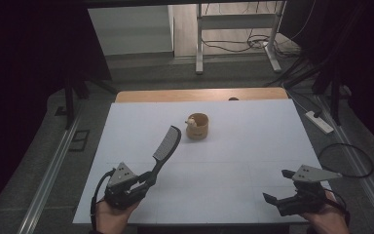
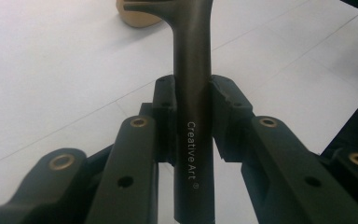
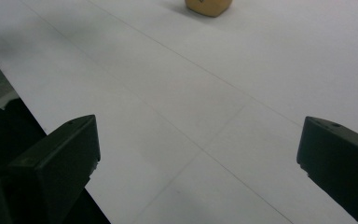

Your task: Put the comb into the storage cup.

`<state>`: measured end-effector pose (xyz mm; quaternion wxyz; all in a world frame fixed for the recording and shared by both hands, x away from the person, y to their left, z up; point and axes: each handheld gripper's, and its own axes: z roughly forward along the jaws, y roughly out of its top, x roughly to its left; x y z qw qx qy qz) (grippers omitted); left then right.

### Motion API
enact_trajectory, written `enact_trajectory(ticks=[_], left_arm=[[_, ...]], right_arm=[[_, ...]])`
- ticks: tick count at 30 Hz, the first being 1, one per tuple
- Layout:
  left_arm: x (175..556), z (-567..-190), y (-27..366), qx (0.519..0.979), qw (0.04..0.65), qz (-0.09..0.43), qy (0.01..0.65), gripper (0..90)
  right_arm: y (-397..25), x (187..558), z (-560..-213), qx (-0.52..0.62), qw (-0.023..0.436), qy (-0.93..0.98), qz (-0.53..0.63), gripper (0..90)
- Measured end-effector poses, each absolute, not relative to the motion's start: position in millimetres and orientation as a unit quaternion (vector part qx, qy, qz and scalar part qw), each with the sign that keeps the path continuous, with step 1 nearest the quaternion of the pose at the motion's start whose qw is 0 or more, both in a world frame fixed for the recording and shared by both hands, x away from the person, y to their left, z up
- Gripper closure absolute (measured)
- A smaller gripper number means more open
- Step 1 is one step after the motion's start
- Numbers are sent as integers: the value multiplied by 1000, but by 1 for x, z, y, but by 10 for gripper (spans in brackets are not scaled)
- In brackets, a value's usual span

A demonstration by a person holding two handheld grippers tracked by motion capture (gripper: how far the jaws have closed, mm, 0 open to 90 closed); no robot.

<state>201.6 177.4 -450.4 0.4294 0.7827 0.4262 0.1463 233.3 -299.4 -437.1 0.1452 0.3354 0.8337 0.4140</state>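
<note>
Your left gripper (image 1: 143, 183) clamps the comb (image 1: 165, 146) by its handle – long axis aimed ahead-right at the cup (image 1: 197, 126) mid-worktop – while your right gripper (image 1: 278, 187) hovers wide, empty.

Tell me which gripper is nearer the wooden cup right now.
Left. The left gripper, shut on the black comb, sits near the table's front-left, with the comb head reaching toward the wooden cup. The right gripper, open and empty, is farther off at the front-right.
</note>
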Motion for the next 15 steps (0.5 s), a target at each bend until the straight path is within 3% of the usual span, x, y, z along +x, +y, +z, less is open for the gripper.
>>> enact_trajectory(ticks=[15], left_arm=[[208,-453,158,793,437,132,404,720]], right_arm=[[-277,251,-430,331,100,826,446,0]])
